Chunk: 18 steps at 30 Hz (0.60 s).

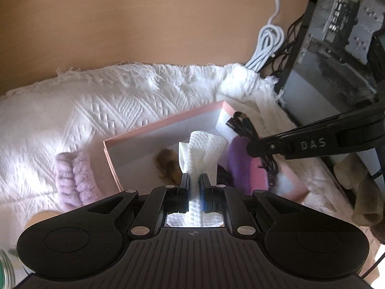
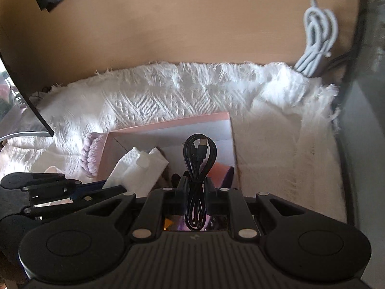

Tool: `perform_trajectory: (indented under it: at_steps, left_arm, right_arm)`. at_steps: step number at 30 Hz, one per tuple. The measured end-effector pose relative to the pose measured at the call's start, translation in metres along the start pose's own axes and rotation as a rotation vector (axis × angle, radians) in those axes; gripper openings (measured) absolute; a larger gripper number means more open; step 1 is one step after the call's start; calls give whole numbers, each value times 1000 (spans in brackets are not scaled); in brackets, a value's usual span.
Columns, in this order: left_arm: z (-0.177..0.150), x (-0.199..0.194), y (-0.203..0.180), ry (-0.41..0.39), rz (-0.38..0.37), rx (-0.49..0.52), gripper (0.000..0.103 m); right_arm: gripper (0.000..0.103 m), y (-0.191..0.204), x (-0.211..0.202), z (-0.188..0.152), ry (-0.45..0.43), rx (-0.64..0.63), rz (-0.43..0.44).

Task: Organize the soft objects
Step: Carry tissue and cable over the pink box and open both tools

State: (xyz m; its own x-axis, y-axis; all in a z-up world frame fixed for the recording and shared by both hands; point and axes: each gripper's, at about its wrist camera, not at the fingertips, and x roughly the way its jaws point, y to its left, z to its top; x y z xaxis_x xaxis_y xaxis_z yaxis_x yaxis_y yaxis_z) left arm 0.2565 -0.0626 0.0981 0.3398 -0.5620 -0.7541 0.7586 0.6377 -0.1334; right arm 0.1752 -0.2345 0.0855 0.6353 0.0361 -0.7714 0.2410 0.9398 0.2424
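A: What does the left gripper (image 1: 193, 180) have?

B: A folded white paper towel (image 1: 204, 151). The jaws are clamped on its lower end and the rest fans out over the open pink box (image 1: 166, 120).

A: And the right gripper (image 2: 195, 185)?

B: It is clenched on a coiled black cable (image 2: 197, 159), whose loop and plug stick up above the box interior. From the left wrist view the right gripper (image 1: 250, 144) comes in from the right with the cable (image 1: 240, 122) ahead of it.

A: Where does the box sit?

B: On a white woven cloth (image 1: 84, 110) with a fringed edge, spread on the tan wooden surface (image 1: 144, 24). Its inside walls are pale grey.

A: Anything already inside?

B: A brown furry item (image 1: 167, 166) near the left gripper, and a purple soft item (image 1: 240, 166) towards the right, with something pink beside it; I cannot tell what they are.

A: Outside the box?

B: A lilac fluffy sock (image 1: 74, 180) lies on the cloth just beside the box's left wall. A bundled white cable (image 1: 267, 45) rests on the surface past the cloth.
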Motion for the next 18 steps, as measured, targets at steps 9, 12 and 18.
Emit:
perform_trajectory:
  at_steps: [9, 12, 18]
  left_arm:
    - [-1, 18, 2, 43, 98, 39, 19]
    - [0, 18, 8, 58, 76, 7, 19]
    - [4, 8, 14, 32, 46, -40, 19]
  right_arm:
    - [14, 21, 30, 14, 2, -119, 17]
    - [14, 26, 35, 18, 14, -120, 36]
    - [17, 24, 41, 20, 50, -91, 24]
